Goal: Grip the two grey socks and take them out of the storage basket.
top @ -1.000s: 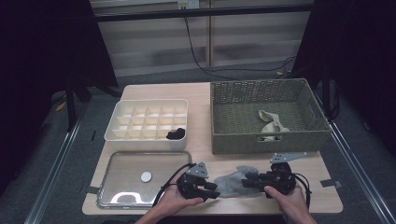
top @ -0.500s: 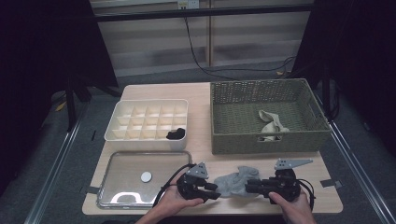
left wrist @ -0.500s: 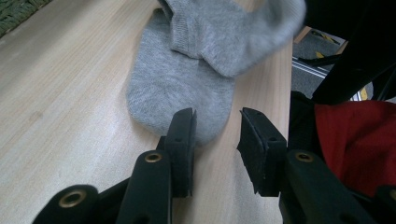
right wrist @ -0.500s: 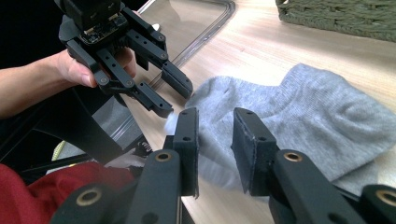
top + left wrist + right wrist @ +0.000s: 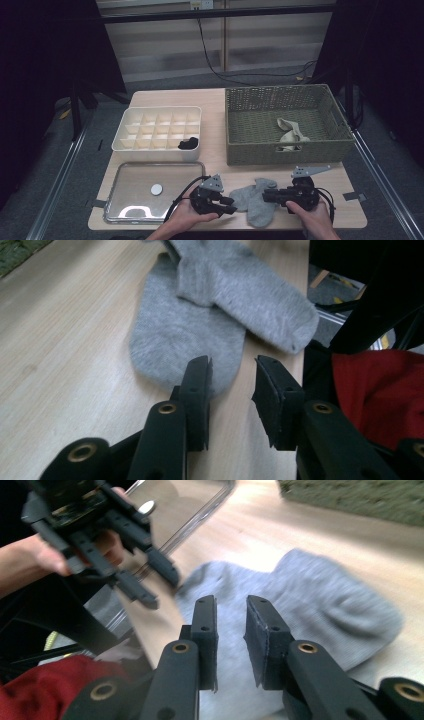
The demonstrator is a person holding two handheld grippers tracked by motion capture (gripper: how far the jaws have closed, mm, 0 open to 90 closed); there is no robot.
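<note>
Two grey socks point(image 5: 255, 199) lie overlapped near the table's front edge, between both grippers. My left gripper point(image 5: 228, 205) points right at them. In the left gripper view its jaws point(image 5: 232, 375) stand apart with nothing between them, just short of the lower grey sock point(image 5: 185, 340), and have just closed slightly. My right gripper point(image 5: 268, 196) points left from the other side. Its jaws point(image 5: 231, 612) have just been closing and now leave a narrow empty gap, hovering over the grey sock point(image 5: 310, 605). The left gripper point(image 5: 140, 577) faces it beyond.
A wicker basket point(image 5: 280, 152) at the back right holds a beige sock point(image 5: 290, 131). A white divided box point(image 5: 155, 152) has a black sock point(image 5: 188, 144) in one compartment. A metal tray point(image 5: 135, 185) with a white disc point(image 5: 156, 189) lies front left.
The right gripper has settled slightly toward the front edge with its jaws narrower. The grey socks lie a bit flatter. The left gripper has stayed in place.
</note>
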